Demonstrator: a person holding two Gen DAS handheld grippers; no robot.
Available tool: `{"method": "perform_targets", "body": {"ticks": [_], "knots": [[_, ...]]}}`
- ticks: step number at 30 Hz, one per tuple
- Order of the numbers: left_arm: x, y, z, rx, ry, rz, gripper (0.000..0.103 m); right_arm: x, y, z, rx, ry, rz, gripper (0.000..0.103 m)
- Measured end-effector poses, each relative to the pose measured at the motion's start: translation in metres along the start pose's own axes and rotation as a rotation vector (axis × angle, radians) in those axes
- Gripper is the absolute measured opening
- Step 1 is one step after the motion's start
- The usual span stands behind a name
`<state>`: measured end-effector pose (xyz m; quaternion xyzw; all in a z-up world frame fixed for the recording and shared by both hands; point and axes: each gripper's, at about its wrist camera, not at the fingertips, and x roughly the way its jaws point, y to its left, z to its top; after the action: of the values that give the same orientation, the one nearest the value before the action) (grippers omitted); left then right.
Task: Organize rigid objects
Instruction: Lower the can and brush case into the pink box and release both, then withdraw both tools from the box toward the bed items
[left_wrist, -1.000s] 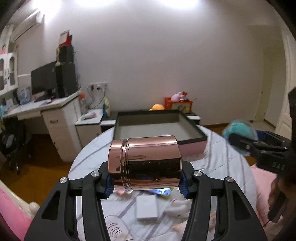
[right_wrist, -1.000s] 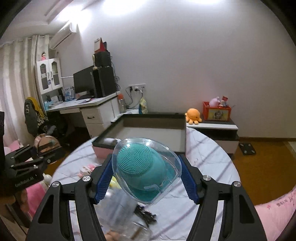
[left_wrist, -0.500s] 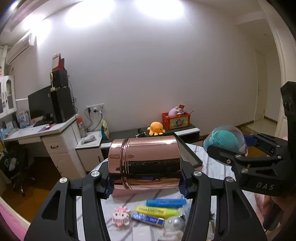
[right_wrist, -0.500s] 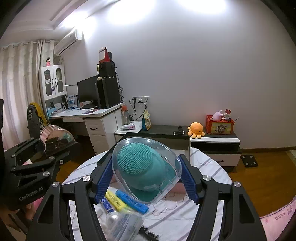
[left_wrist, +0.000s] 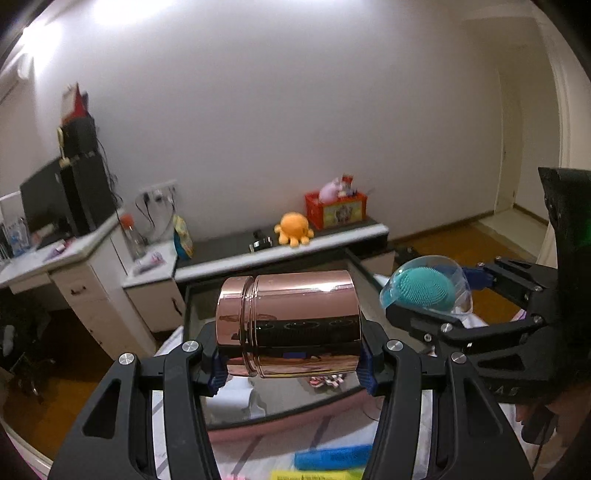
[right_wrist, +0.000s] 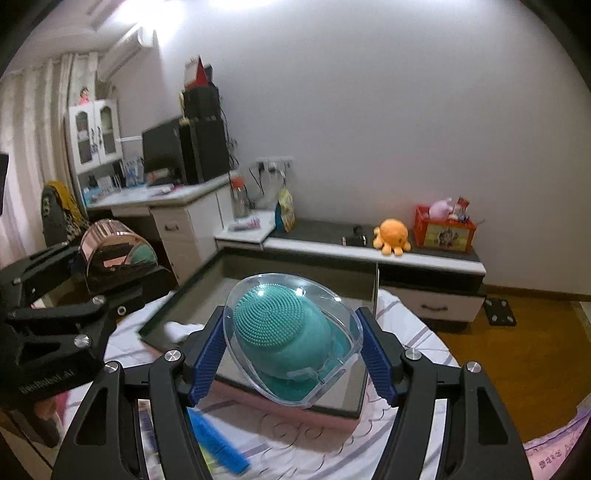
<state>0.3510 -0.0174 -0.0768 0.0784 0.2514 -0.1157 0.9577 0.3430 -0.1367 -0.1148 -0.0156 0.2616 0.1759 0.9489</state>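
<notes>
My left gripper (left_wrist: 290, 363) is shut on a shiny rose-gold jar (left_wrist: 290, 328), held on its side above the near edge of the pink box (left_wrist: 295, 424) with a dark rim. My right gripper (right_wrist: 291, 354) is shut on a teal bristled brush in a clear shell (right_wrist: 291, 334), held over the same box (right_wrist: 258, 397). The right gripper and brush also show in the left wrist view (left_wrist: 424, 291), to the right of the jar. The jar also shows in the right wrist view (right_wrist: 114, 251), at the left.
A blue marker (left_wrist: 332, 456) and a yellow one (left_wrist: 314, 474) lie on the striped tablecloth in front of the box. Small items lie inside the box (left_wrist: 327, 380). A low cabinet holds an orange octopus toy (right_wrist: 391, 236). A desk with a monitor (right_wrist: 166, 155) stands at left.
Both grippers have moved forward over the round table with their objects. The box has come closer and now lies right below both.
</notes>
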Motion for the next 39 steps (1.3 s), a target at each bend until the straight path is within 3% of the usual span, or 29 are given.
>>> {"method": "perform_targets", "body": {"ticks": [8,17,19,23,28,30,36,37,39], "knots": [[0.086,0.004,-0.019,0.003,0.188,0.013,0.055,0.081,-0.019,-0.023,-0.012,0.192,-0.014,0.069],[0.107,0.006,-0.045,-0.008,0.271,0.027,0.056,0.093,-0.019,-0.033,-0.046,0.237,-0.034,0.07],[0.101,0.01,-0.044,-0.024,0.264,0.031,0.065,0.088,-0.02,-0.03,-0.036,0.22,-0.04,0.075],[0.07,0.019,-0.039,-0.058,0.185,0.044,0.078,0.068,-0.022,-0.023,-0.029,0.178,-0.062,0.079],[0.0,0.019,-0.038,-0.08,0.039,0.078,0.1,0.01,-0.013,-0.013,-0.006,0.065,-0.075,0.084],[-0.035,0.018,-0.045,-0.093,-0.035,0.103,0.103,-0.021,-0.006,-0.012,0.003,0.012,-0.077,0.086],[-0.11,0.012,-0.064,-0.131,-0.153,0.171,0.103,-0.102,0.022,-0.024,0.003,-0.127,-0.082,0.09],[-0.124,0.008,-0.07,-0.132,-0.17,0.192,0.103,-0.111,0.027,-0.027,0.004,-0.141,-0.078,0.099],[-0.144,0.002,-0.08,-0.122,-0.197,0.223,0.103,-0.133,0.036,-0.035,0.004,-0.175,-0.083,0.103]]}}
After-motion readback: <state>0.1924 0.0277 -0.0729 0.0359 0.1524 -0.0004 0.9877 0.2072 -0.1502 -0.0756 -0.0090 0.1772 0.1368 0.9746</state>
